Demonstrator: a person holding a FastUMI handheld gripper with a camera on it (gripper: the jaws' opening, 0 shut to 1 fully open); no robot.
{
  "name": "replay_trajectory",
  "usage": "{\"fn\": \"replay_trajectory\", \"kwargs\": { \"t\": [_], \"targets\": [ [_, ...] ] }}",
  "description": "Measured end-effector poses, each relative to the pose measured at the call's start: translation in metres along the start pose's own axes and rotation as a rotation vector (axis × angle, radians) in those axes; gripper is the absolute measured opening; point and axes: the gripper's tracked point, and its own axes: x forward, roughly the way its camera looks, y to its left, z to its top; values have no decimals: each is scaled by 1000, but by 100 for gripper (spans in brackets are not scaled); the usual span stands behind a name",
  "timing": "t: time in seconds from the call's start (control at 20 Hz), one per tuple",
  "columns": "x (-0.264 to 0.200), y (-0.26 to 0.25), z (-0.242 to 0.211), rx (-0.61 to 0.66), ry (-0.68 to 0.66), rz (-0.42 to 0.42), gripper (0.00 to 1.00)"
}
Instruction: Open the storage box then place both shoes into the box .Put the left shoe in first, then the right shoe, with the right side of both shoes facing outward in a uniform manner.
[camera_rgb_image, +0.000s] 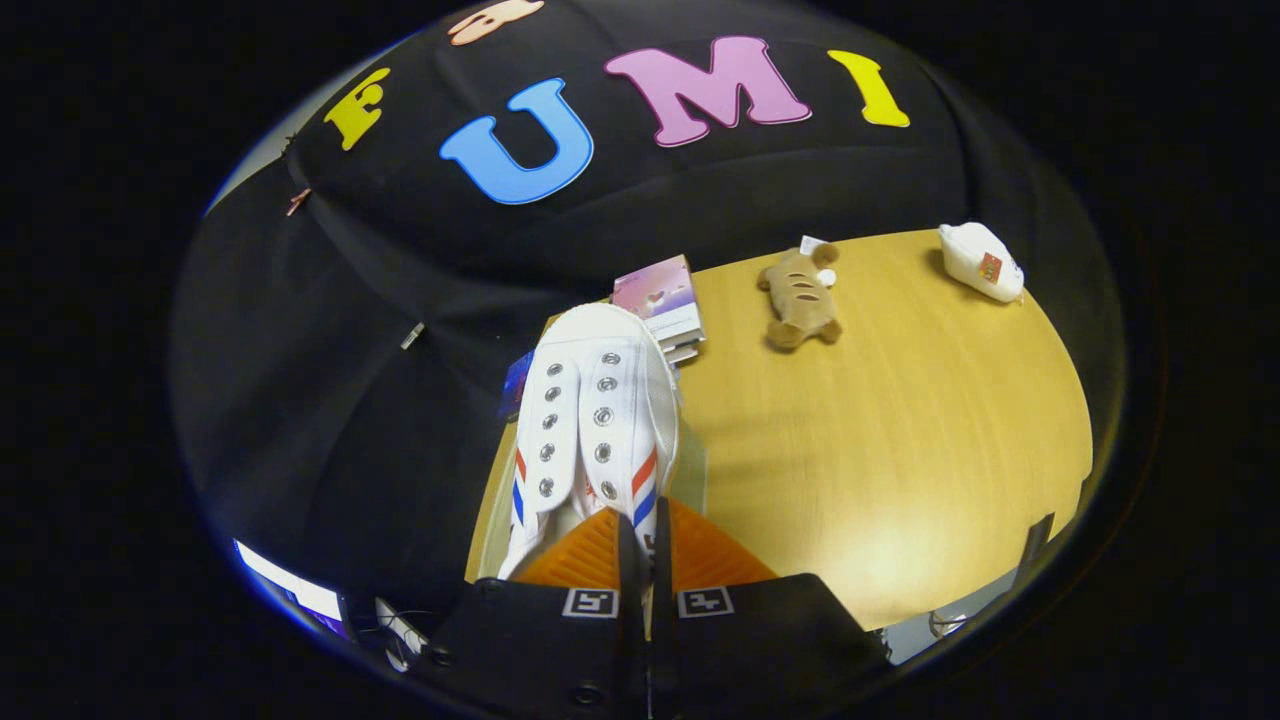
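A white canvas shoe (590, 410) with metal eyelets and red and blue side stripes hangs from my gripper (641, 535), toe pointing away from me. Both fingers are pressed together on the shoe's right side wall near the collar. The shoe is lifted above the left end of the wooden table (880, 450). Its heel and sole are hidden behind the fingers.
A stack of books (665, 305) lies at the table's far left corner, just beyond the shoe's toe. A brown plush toy (800, 295) rests further right, and a white bottle (982, 262) lies on its side at the far right corner.
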Motion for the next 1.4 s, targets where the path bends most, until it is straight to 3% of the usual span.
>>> {"fn": "replay_trajectory", "kwargs": {
  "t": [0.25, 0.55, 0.7, 0.8, 0.85, 0.9, 1.05, 1.4],
  "targets": [
    [41, 32, -26, -22, 48, -29, 7],
    [78, 18, -46, -32, 85, -135, 7],
    [86, 19, -54, -47, 107, -134, 7],
    [84, 45, -56, -38, 111, -34, 27],
    [82, 51, -46, -41, 81, -9, 42],
    [77, 57, -39, -55, 50, 19, 46],
    [56, 56, -18, -141, -15, 31, 100],
    [-12, 8, 54, -239, -214, 21, 99]
  ]
}}
